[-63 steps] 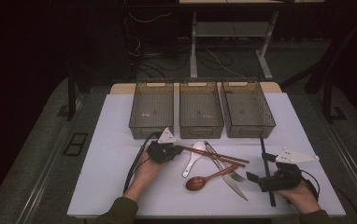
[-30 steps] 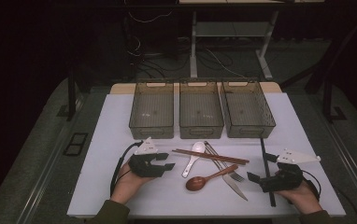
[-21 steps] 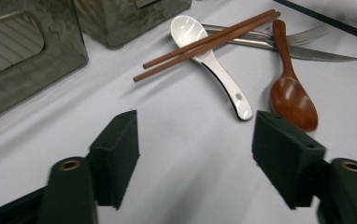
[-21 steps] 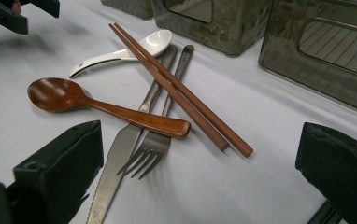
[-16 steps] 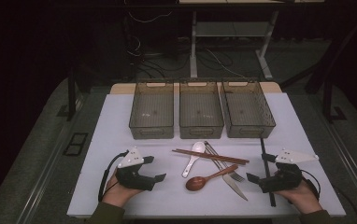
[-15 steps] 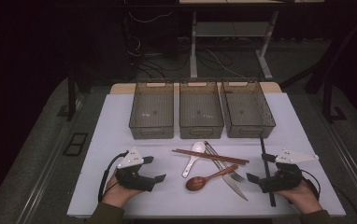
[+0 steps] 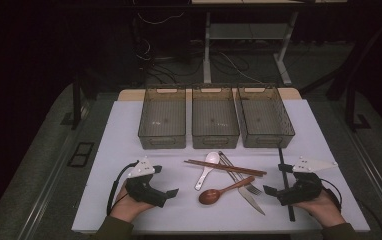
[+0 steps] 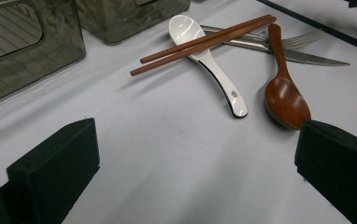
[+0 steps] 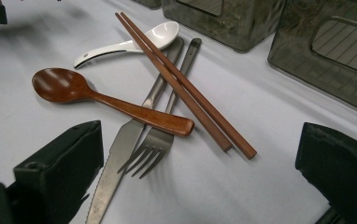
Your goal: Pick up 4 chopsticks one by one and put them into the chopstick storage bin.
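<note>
Wooden spoon (image 8: pixel 284 95) just beyond wide, just-opened left tongs (image 8: pixel 190 172); knife's (image 9: pixel 120 163) serrations before wide right tongs (image 9: pixel 200 186).

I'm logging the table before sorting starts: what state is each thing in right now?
Three smoky clear plastic bins: upright, empty.
Pair of brown wooden chopsticks: lying across the white ceramic spoon and the steel fork.
White ceramic spoon: flat, bowl up.
Brown wooden spoon: handle resting on the steel knife.
Steel fork: flat.
Steel knife: flat.
Left gripper: jaws open, empty.
Right gripper: jaws open, empty.
</note>
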`<state>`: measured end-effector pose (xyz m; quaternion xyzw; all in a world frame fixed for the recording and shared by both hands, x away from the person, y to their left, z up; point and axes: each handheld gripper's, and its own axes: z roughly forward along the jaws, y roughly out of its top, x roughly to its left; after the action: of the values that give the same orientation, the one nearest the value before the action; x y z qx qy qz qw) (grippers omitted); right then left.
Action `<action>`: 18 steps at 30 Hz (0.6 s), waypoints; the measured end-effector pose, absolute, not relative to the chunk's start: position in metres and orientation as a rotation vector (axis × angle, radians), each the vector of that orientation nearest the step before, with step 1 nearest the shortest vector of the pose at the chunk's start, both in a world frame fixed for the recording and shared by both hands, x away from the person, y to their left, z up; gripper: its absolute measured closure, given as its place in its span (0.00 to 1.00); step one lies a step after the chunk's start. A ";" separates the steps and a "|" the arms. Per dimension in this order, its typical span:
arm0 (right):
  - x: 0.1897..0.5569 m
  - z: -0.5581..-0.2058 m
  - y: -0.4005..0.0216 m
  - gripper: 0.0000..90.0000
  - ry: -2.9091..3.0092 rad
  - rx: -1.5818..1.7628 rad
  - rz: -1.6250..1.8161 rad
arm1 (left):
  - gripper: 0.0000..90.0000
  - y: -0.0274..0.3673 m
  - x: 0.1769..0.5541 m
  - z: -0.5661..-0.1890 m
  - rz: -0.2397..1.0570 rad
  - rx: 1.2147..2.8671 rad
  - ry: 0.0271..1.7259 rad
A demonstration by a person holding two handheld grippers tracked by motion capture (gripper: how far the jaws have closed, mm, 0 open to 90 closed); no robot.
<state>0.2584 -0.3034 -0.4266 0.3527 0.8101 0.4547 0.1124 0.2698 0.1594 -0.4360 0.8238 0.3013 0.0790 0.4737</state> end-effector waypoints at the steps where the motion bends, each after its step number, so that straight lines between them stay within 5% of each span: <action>1: 0.259 -0.426 -0.303 0.03 2.378 1.029 1.334 | 0.00 0.160 0.270 -0.437 0.195 2.026 0.736; 18: 0.278 -0.417 -0.292 0.06 2.432 1.006 1.327 | 0.00 0.156 0.270 -0.436 0.199 2.029 0.732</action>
<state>0.2781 -0.2918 -0.4171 0.3398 0.8212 0.4481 0.0971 0.2704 0.1559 -0.4363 0.8275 0.2985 0.0811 0.4686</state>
